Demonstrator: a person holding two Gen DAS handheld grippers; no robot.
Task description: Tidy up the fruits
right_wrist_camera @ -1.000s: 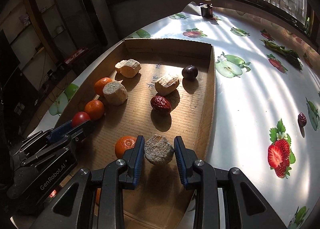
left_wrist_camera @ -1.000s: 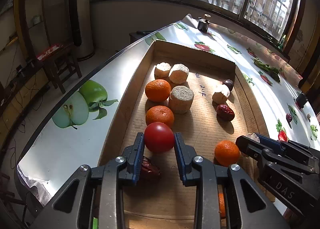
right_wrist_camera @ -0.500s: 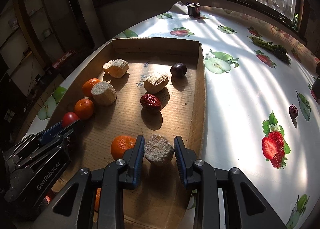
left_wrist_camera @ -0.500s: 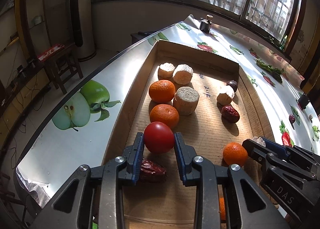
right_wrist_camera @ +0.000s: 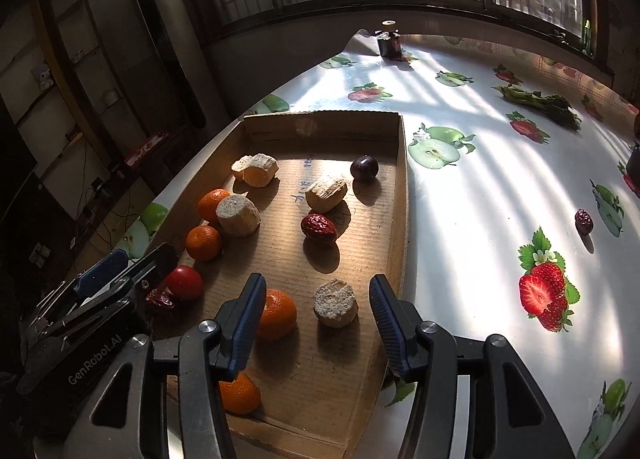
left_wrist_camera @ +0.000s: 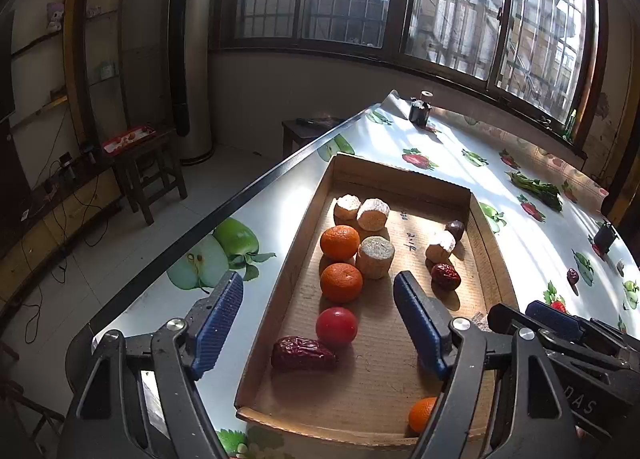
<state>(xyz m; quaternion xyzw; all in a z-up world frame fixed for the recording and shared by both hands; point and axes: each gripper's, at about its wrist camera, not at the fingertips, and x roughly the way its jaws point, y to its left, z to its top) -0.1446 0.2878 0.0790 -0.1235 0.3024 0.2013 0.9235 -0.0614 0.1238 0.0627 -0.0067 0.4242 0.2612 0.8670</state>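
A shallow cardboard tray (left_wrist_camera: 304, 215) (right_wrist_camera: 402, 195) holds the fruit. My left gripper (left_wrist_camera: 318, 305) hangs above its near end, jaws opening wide, touching nothing. The red tomato (left_wrist_camera: 336, 326) (right_wrist_camera: 185, 282) rests free on the cardboard beneath it, next to a red date (left_wrist_camera: 303, 353). Two oranges (left_wrist_camera: 341, 282) and beige cut chunks (left_wrist_camera: 375, 257) line up beyond. My right gripper (right_wrist_camera: 318, 305) is also opening; the beige chunk (right_wrist_camera: 335, 302) it held lies on the tray between the jaws, clear of both pads, with an orange (right_wrist_camera: 277, 313) beside its left finger.
The tray also carries a dark plum (right_wrist_camera: 364, 167), another date (right_wrist_camera: 319, 227), a further chunk (right_wrist_camera: 326, 193) and a near orange (right_wrist_camera: 239, 393). A loose date (right_wrist_camera: 583, 221) lies on the fruit-print tablecloth (right_wrist_camera: 480, 187). A dark jar (left_wrist_camera: 420, 111) and green vegetables (right_wrist_camera: 540, 103) sit further back.
Both grippers have opened and lifted. The left let go of the tomato, the right let go of the beige chunk; both pieces now rest on the tray.
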